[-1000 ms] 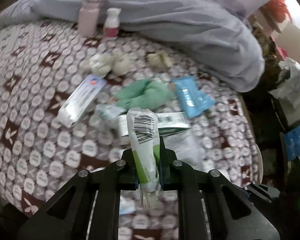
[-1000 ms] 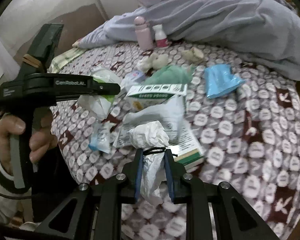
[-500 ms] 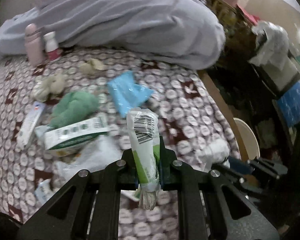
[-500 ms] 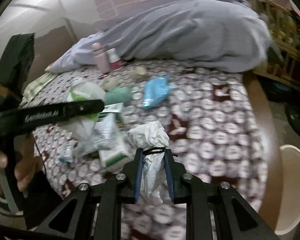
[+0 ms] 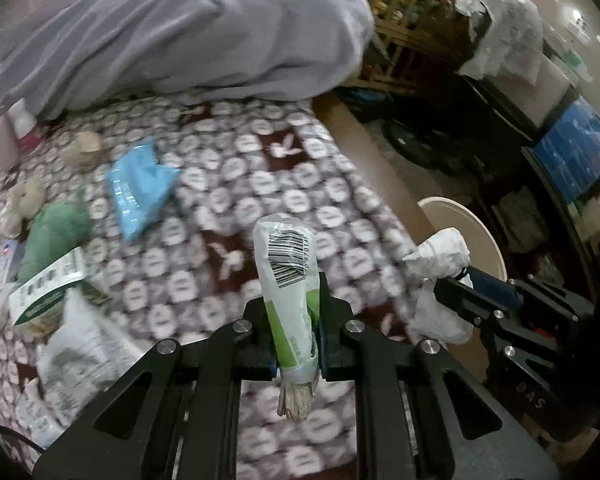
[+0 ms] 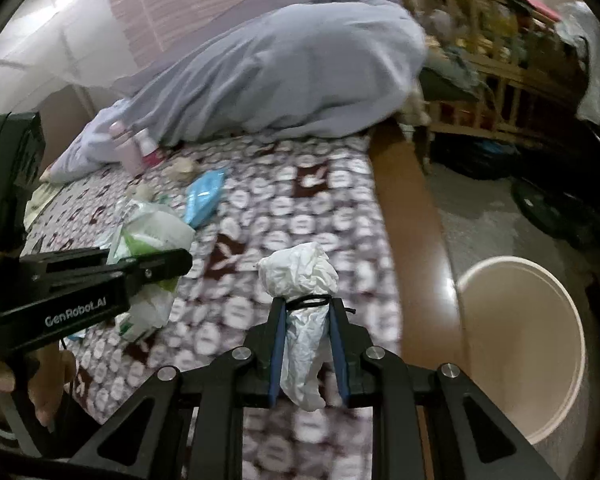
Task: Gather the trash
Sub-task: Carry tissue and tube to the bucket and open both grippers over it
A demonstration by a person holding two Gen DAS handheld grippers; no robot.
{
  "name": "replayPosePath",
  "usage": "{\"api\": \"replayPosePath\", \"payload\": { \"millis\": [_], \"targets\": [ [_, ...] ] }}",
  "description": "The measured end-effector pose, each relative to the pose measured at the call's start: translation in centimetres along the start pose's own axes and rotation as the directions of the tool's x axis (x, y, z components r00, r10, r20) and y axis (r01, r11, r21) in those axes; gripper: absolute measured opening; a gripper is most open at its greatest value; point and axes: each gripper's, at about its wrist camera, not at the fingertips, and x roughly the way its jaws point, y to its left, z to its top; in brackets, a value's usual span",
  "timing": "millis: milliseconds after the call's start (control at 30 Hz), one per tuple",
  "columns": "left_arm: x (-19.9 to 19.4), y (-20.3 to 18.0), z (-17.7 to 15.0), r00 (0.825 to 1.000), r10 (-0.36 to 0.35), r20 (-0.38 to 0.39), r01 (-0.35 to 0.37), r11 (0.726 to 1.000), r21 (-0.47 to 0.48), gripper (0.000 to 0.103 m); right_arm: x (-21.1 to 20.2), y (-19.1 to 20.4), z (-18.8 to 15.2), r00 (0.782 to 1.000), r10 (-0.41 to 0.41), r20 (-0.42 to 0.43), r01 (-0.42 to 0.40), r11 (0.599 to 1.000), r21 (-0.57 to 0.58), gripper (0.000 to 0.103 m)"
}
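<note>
Right wrist: patterned bedspread (image 6: 300, 208), bucket (image 6: 556, 400) on floor; both jaws pinching trash.

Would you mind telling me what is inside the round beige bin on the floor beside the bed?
In the right wrist view, the bin shows only its bare pale inner wall; no trash is visible inside. Its near side and bottom are hidden by the rim, so I cannot confirm it is empty.

Both wrist views angled down over the patterned bed (image 5: 284, 184), sharing its edge and the bin (image 6: 540, 344).

green-white wrapper (image 5: 290, 276) — upright, pinched | white crumpled bag (image 6: 304, 320) — tied, pinched
</note>
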Motion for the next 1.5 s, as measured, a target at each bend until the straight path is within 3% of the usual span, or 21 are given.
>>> {"api": "replayPosePath", "payload": {
  "millis": [633,1033,1267,1300,1367,1400,1433,1500],
  "targets": [
    [5.3,-11.4,2.1,0.982,-0.166,-0.092,0.177,0.977,0.118,0.011,-2.8,-12.0,-3.1,0.985,-0.171,-0.036,0.175,0.967,0.185,0.020],
    [8.4,-15.5,3.2,0.953,-0.264,-0.148,0.280,0.954,0.106,0.011,-3.7,-17.9,-4.4,0.966,-0.248,-0.067,0.257,0.926,0.277,0.020],
    [9.0,-17.0,3.8,0.930,-0.340,-0.141,0.353,0.932,0.080,0.013,-3.5,-19.8,-5.0,0.960,-0.269,-0.082,0.281,0.903,0.326,0.020],
    [9.0,-17.3,3.9,0.928,-0.347,-0.138,0.360,0.929,0.081,0.017,-3.4,-20.0,-5.0,0.957,-0.275,-0.086,0.288,0.899,0.331,0.020],
    [9.0,-17.5,4.0,0.921,-0.367,-0.132,0.378,0.923,0.071,0.036,-3.3,-20.3,-5.0,0.956,-0.280,-0.089,0.294,0.892,0.344,0.022],
    [9.0,-17.6,4.0,0.914,-0.385,-0.127,0.394,0.917,0.056,0.053,-3.4,-20.4,-5.1,0.954,-0.285,-0.089,0.298,0.887,0.353,0.033],
    [8.9,-17.5,4.0,0.910,-0.397,-0.122,0.405,0.913,0.044,0.060,-3.4,-20.6,-5.2,0.954,-0.287,-0.083,0.297,0.883,0.363,0.041],
    [8.7,-17.1,3.9,0.907,-0.404,-0.119,0.410,0.911,0.038,0.060,-3.5,-20.7,-5.3,0.956,-0.282,-0.081,0.291,0.881,0.372,0.041]
  ]
}}
